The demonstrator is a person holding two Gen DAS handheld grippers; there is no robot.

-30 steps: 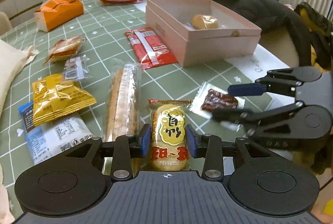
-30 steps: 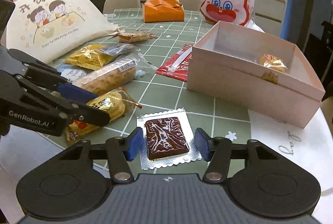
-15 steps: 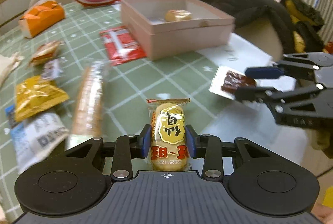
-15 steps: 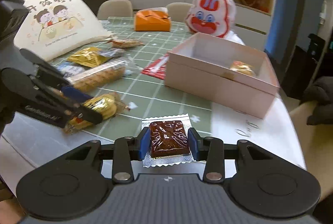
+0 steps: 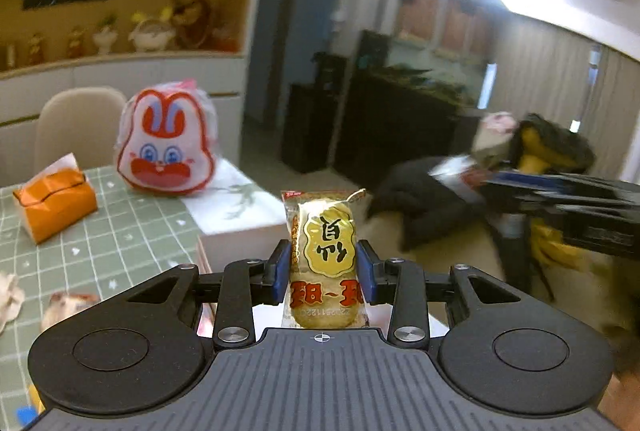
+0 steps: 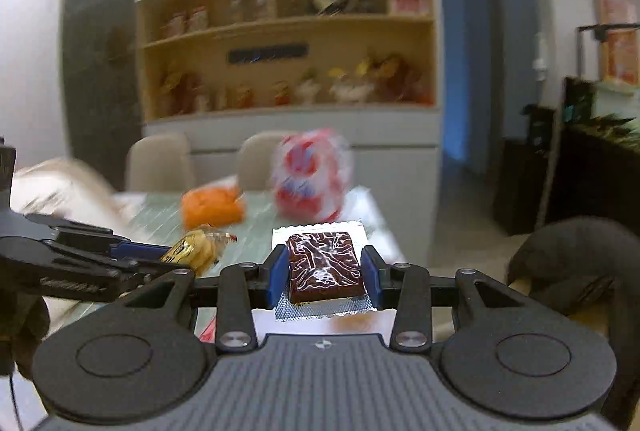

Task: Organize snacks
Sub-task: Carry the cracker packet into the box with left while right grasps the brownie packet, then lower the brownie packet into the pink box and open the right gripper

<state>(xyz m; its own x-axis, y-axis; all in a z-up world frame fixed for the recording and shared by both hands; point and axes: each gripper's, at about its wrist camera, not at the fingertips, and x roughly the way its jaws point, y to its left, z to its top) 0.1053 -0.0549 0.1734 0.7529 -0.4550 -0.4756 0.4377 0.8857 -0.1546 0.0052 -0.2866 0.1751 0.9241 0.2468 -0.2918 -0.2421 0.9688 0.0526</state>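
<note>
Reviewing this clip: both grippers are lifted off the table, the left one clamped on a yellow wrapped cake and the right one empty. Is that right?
Not quite. The right gripper is not empty: the right wrist view shows its blue pads pressed on a chocolate brownie packet. The rest holds: the left gripper is clamped on the yellow wrapped cake, both lifted off the table.

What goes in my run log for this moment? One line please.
left claw: shut on yellow snack | right claw: shut on chocolate bar | both lifted off table
</note>
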